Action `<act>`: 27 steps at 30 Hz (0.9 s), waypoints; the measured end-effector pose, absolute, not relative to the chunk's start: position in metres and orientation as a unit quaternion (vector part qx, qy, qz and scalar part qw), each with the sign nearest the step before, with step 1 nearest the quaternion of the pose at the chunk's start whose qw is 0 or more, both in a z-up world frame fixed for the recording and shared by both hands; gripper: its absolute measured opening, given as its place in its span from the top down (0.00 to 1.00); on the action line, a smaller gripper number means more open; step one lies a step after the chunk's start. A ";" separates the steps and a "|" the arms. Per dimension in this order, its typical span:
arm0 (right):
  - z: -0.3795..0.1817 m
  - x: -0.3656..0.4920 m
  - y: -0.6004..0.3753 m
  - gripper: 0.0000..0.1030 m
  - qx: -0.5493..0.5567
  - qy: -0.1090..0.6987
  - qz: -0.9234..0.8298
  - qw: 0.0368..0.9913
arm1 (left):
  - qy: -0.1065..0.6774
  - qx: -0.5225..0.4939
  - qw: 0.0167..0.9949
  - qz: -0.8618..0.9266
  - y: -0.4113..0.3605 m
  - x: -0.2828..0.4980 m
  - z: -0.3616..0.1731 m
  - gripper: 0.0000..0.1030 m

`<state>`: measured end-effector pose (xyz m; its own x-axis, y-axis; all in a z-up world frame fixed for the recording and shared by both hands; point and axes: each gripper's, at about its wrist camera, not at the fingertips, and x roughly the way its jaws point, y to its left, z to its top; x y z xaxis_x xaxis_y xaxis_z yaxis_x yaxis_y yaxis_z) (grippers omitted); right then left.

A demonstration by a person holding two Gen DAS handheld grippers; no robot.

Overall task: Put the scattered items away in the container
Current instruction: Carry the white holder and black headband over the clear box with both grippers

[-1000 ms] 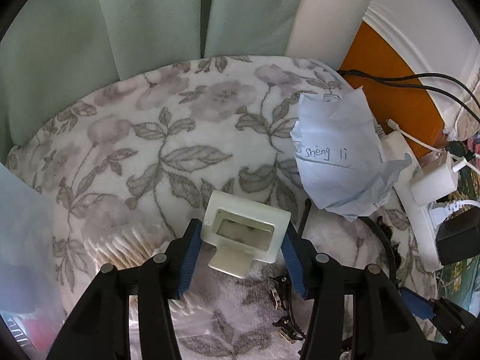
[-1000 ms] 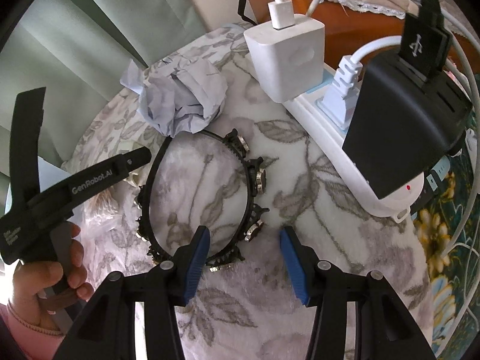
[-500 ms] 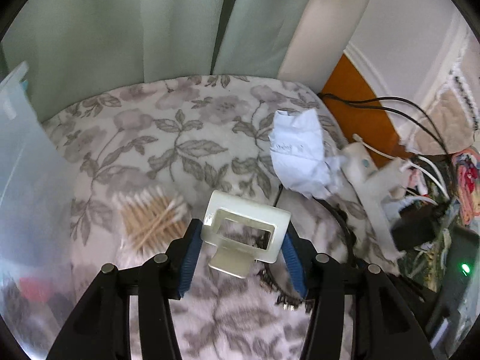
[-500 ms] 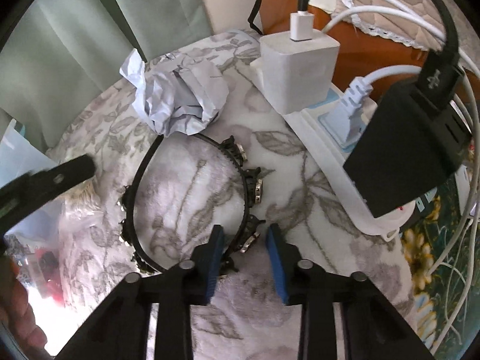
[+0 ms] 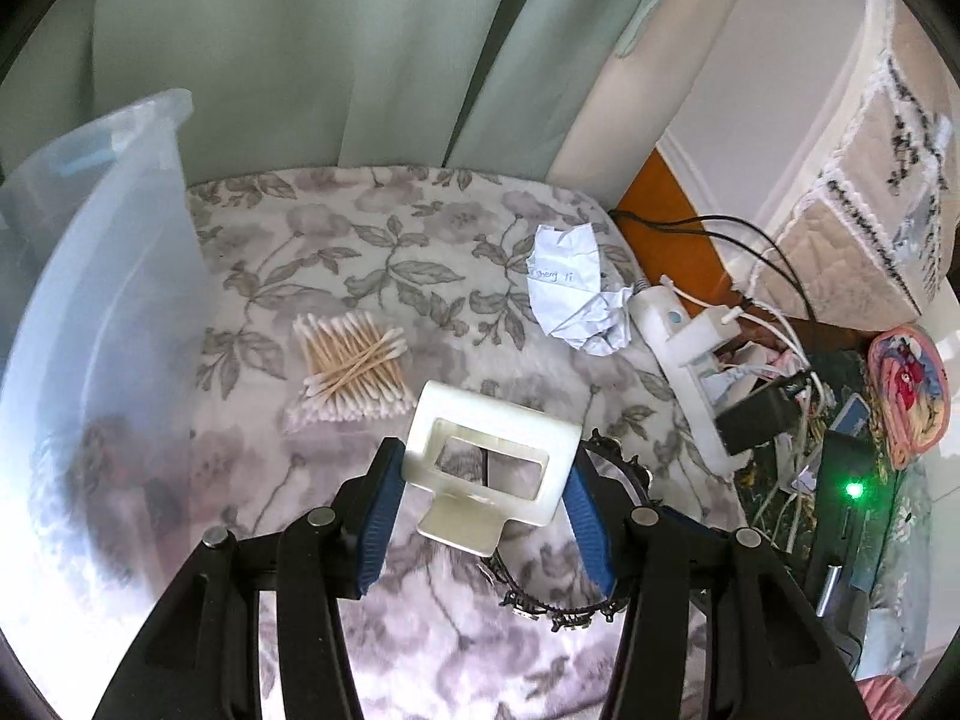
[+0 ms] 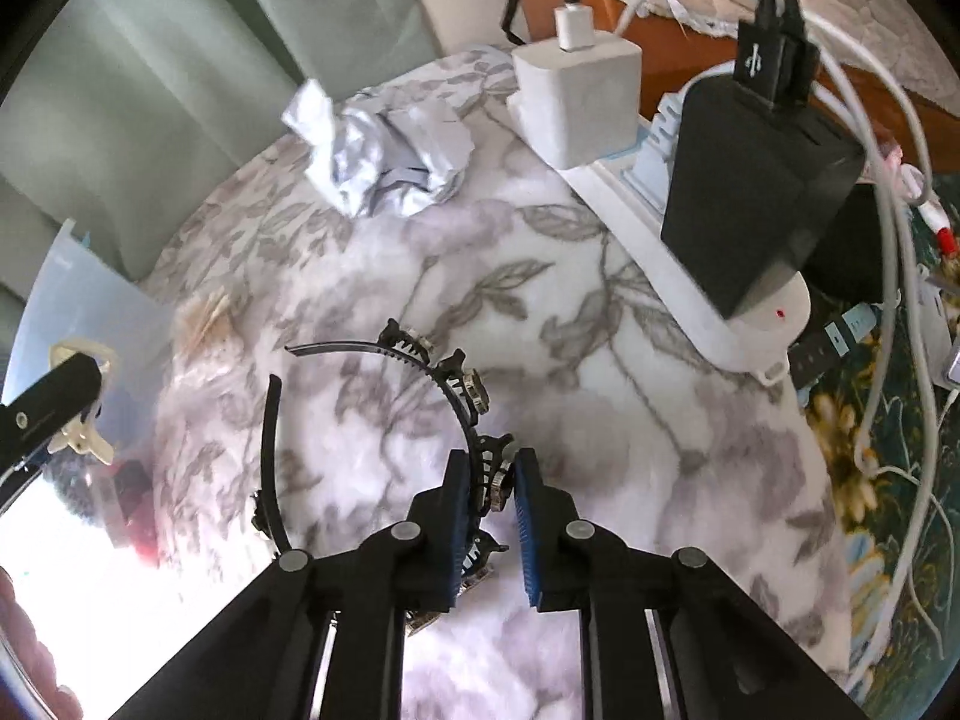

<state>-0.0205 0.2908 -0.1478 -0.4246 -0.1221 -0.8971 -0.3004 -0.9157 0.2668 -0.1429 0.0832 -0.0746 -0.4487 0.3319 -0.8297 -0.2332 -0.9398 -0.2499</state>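
Observation:
My left gripper is shut on a white plastic holder and carries it above the floral cloth, near the translucent plastic bin at the left. In the right wrist view my right gripper points down, its jaws closing with the black jewelled headband between the pads, which press on its decorated side. The headband's free ends stick up off the cloth. A bundle of cotton swabs and a crumpled paper ball lie on the cloth.
A white power strip with a white charger, a black adapter and several cables runs along the right side. The paper ball lies far beyond the headband. The bin wall stands at the left. Green curtains hang behind.
My left gripper has risen and drawn back with the white holder, bringing the bin and swabs into view. My right gripper's jaws have closed onto the headband, tilting it up.

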 end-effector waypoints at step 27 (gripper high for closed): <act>-0.013 -0.043 0.220 0.84 -0.382 0.140 0.914 -0.003 | -0.097 -0.381 0.144 0.908 -0.001 -0.078 0.014 0.48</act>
<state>-0.0432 0.2199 -0.0129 -0.7087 -0.1121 -0.6965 -0.1010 -0.9610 0.2574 -0.0783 -0.0008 0.0137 -0.6677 0.3349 -0.6648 -0.1872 -0.9399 -0.2855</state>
